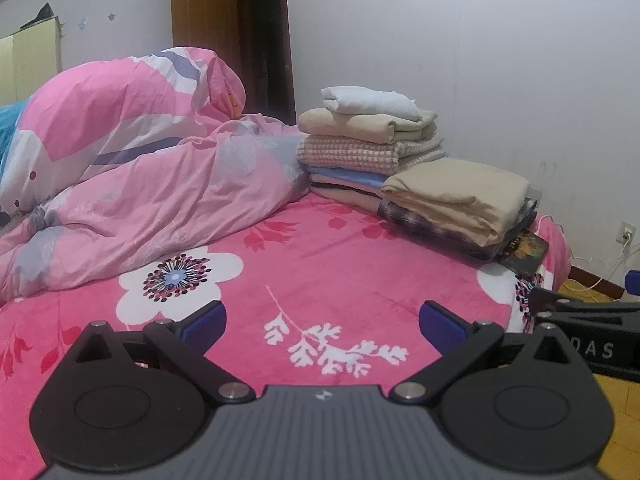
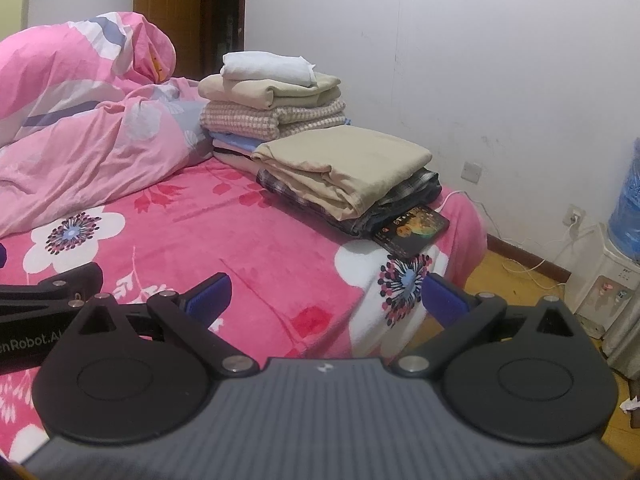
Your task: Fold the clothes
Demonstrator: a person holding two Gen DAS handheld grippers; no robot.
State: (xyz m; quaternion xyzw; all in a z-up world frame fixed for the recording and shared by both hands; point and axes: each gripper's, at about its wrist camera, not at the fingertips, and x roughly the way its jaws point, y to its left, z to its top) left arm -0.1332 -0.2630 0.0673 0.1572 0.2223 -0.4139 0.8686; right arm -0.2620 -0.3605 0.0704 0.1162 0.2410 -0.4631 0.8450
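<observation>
We see a bed [image 1: 320,264] under a pink flowered blanket, with a rumpled pink duvet [image 1: 140,176] heaped at its left. A brown door [image 1: 204,12] stands behind. A water dispenser [image 2: 616,272] sits on the floor at the right, against the white wall [image 2: 480,60].

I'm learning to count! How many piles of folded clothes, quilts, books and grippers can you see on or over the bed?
Clothes piles: 2, tall pile, low pile
Pink quilt: 1
Book: 1
Grippers: 2, left gripper, right gripper
Total: 6
</observation>
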